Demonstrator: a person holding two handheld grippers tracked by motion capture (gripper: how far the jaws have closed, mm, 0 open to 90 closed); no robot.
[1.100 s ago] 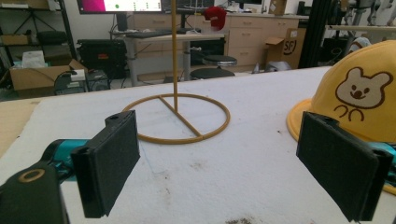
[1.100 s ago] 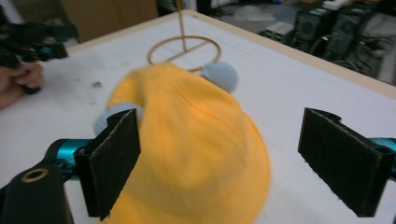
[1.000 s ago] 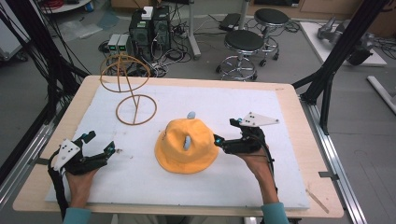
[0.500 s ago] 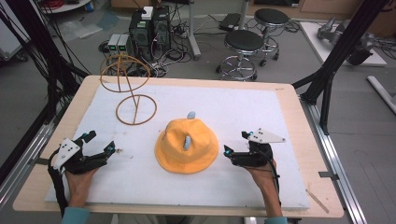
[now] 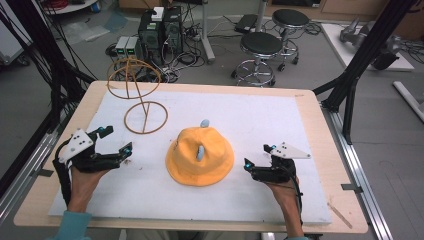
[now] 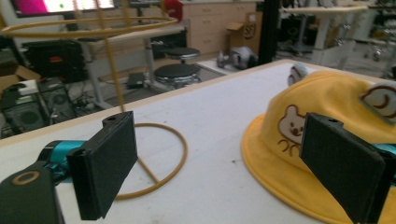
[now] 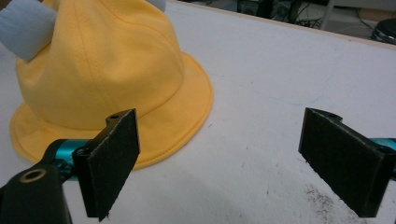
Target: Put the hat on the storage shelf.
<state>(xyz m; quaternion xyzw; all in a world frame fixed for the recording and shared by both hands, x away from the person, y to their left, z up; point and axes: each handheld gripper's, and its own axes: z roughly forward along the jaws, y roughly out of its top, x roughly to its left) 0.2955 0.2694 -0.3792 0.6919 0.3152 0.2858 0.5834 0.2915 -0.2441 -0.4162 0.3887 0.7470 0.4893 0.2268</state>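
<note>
A yellow bucket hat (image 5: 200,156) with small pale ears lies brim-down in the middle of the white mat; a bear face is printed on it (image 6: 327,107). To its right my right gripper (image 5: 257,156) stands open, apart from the brim, with the hat (image 7: 102,70) off its left jaw and bare mat between the jaws (image 7: 219,158). My left gripper (image 5: 116,139) stands open at the mat's left, holding nothing (image 6: 224,163). A tan wire hat stand (image 5: 145,117) stands upright behind it, its base ring (image 6: 159,158) on the mat.
The white mat (image 5: 300,125) covers a wooden table (image 5: 330,150). Beyond the far edge are two stools (image 5: 260,50), computer boxes (image 5: 160,30) and cables on the floor. Black frame posts (image 5: 350,85) rise at both sides.
My right gripper has drawn back from the hat's right brim, moving right and toward the near edge. The hat, the stand and my left gripper have stayed put.
</note>
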